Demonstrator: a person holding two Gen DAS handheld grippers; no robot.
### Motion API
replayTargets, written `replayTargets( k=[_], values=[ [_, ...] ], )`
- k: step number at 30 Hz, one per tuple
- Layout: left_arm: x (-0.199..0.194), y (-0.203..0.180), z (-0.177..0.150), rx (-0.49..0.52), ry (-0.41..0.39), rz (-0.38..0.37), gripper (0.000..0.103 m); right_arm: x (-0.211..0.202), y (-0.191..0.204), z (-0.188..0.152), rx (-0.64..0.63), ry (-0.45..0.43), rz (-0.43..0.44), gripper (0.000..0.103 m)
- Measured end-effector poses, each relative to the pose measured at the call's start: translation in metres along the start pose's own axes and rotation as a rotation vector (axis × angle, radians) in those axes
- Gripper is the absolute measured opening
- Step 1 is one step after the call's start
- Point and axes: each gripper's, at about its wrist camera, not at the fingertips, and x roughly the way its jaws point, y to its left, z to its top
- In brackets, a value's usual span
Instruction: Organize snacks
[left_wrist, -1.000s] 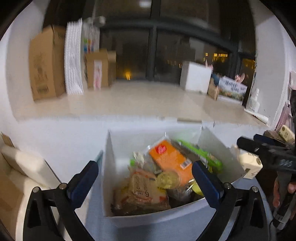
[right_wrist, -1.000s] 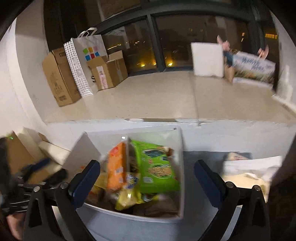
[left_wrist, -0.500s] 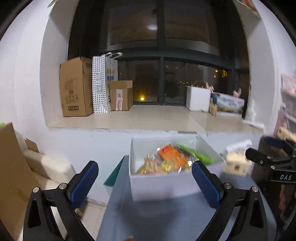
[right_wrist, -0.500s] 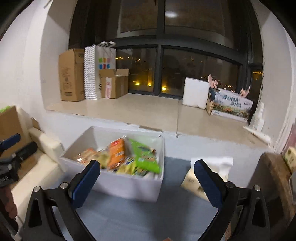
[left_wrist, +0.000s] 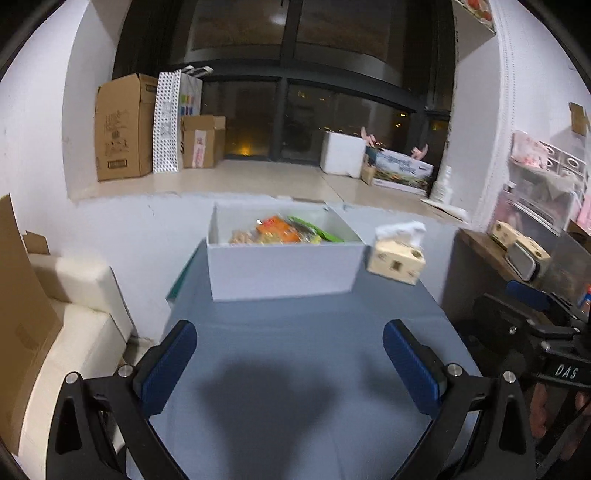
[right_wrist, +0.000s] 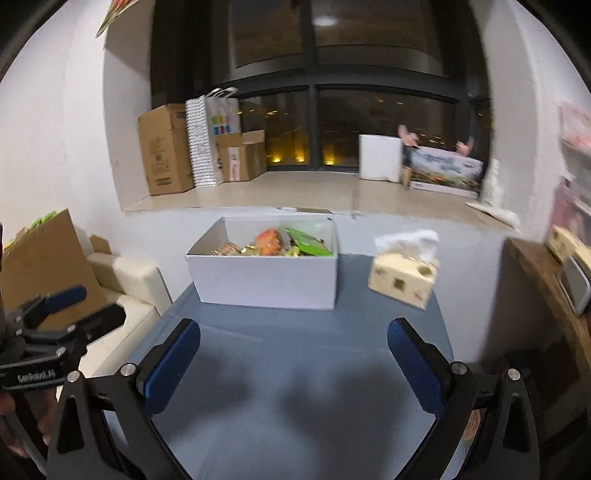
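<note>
1. The left hand-held gripper (left_wrist: 290, 363) hangs over the bare near part of the blue-grey tabletop (left_wrist: 295, 369), its blue pads wide apart with nothing between them
2. The right hand-held gripper (right_wrist: 293, 363) is the same: pads spread, empty, above the tabletop
3. A white box (right_wrist: 266, 282) sits at 12 o'clock from both grippers, on the far part of the tabletop near the wall below the window sill
4. The snacks (right_wrist: 273, 242) are piled inside the box; an orange packet (left_wrist: 277, 229) and a green packet (right_wrist: 308, 242) stand out, the rest too small to tell
5. A tissue pack (right_wrist: 402, 278) lies at about 1 o'clock, just beside the box's right side, white tissue sticking out on top
6. Cardboard boxes (left_wrist: 122, 127) and a dotted paper bag (left_wrist: 168, 122) stand on the window sill at 11 o'clock
</note>
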Motion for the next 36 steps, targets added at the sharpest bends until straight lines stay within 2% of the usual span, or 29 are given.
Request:
replayTargets(
  k=[8,36],
  values=[
    [-0.016,-0.015,-0.003,0.014,-0.001,0.001,0.103,-0.023,-0.004,-0.005,0.022,-0.017,0.008,0.103],
    [-0.018,-0.013,0.001,0.008,0.002,-0.005,0.103,-0.02,0.0,-0.006,-0.002,0.0,0.006,0.103]
  ],
)
